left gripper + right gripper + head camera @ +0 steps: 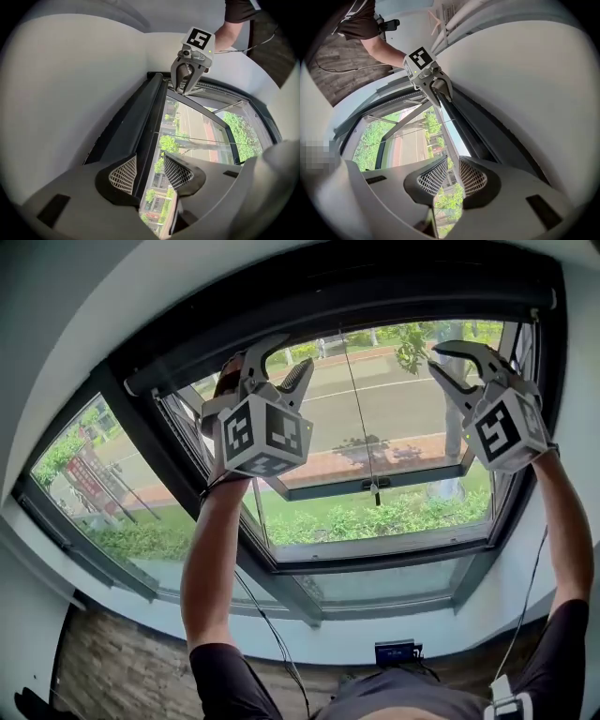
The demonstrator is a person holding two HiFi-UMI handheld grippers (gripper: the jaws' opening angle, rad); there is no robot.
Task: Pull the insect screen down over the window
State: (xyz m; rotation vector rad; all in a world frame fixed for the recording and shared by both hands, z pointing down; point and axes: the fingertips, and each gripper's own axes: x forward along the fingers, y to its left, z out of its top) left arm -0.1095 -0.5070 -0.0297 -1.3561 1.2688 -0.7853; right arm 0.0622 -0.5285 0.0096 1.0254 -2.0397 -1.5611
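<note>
We reach up to the screen bar to pull it down, the left gripper spread astride its edge and the right gripper narrowly apart beside it.

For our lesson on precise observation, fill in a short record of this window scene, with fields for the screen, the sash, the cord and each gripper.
screen: screen housing runs along the top of the opening; no mesh drawn down yet
sash: window sash swung outward, open
cord: thin cord hanging down mid-opening
left: left gripper raised to the housing, jaws apart astride its edge, not clamped
right: right gripper raised at the top right, jaws slightly apart, nothing gripped
</note>
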